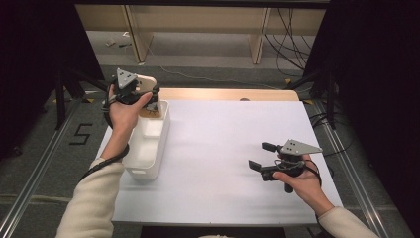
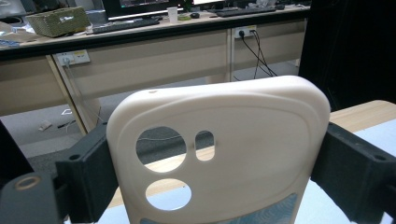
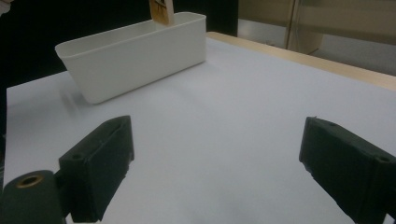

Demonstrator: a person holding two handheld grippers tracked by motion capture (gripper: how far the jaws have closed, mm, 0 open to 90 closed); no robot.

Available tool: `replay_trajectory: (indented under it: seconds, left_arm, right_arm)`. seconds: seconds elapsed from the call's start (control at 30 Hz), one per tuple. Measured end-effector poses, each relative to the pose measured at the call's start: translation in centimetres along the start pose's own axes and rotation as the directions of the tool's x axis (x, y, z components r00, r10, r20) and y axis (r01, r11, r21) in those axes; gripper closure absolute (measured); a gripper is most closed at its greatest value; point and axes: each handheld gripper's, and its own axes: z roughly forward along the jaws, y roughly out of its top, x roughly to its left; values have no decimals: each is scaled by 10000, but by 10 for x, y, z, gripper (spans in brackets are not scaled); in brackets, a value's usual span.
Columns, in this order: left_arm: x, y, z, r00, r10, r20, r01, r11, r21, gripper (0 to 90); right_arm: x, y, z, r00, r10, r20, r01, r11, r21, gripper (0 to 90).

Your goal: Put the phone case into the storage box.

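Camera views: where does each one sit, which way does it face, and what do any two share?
High view: above the person's side, looking forward and down on the white-covered table; both forearms and hands show.
Left gripper view: rides the left claw, facing desks beyond; black jaws clamp a cream plastic phone case.
Right gripper view: rides the right claw, looking low across the table; jaws apart.
Shared: high and right gripper views both show the white rectangular plastic bin.
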Motion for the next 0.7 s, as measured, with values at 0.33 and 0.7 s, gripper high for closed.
replay_trajectory:
  seconds: [0.33,0.7]
  left_arm:
    - [2,-1,3,10000,-28,-9,28,10000,23,100]
    - [2,0,7,10000,22,-11,-22,10000,77,100]
  right_arm:
    - [-2,-2,-6,9999,28,116,-28,10000,11,111]
    - [-2,-3,-7,9999,28,116,-28,10000,-19,111]
